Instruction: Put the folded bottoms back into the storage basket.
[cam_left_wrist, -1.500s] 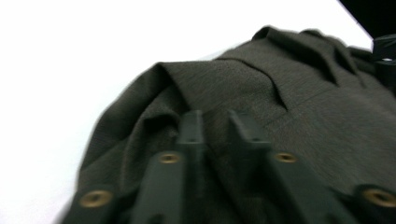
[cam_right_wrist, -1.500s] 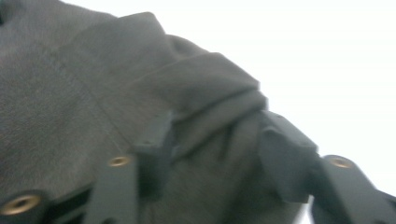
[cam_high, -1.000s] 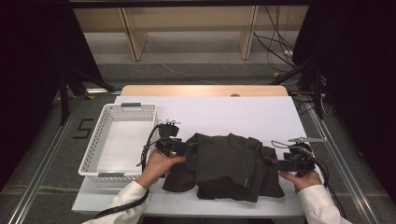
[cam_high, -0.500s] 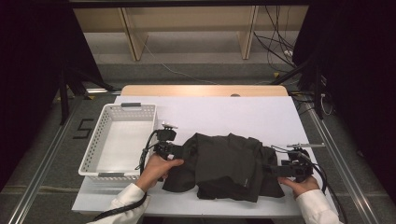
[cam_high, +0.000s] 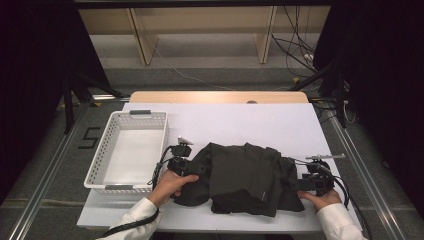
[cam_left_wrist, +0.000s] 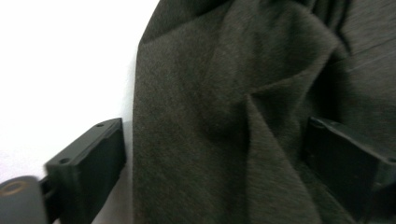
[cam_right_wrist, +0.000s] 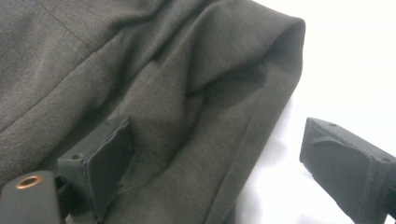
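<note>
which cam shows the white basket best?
High view. The white basket sits whole at the table's left, beside the dark garment, with its rim, perforated walls and bare floor all readable. The left gripper view and right gripper view look along open jaws at garment folds and white tabletop, so they tell you nothing about the basket.

Lab-style recording setup: white desk (cam_high: 250, 125) on metal rail frame (cam_high: 45, 185), black curtains (cam_high: 35, 60) both sides, loose cables (cam_high: 300, 55) on grey floor, bare wooden shelving (cam_high: 200, 25) behind.
</note>
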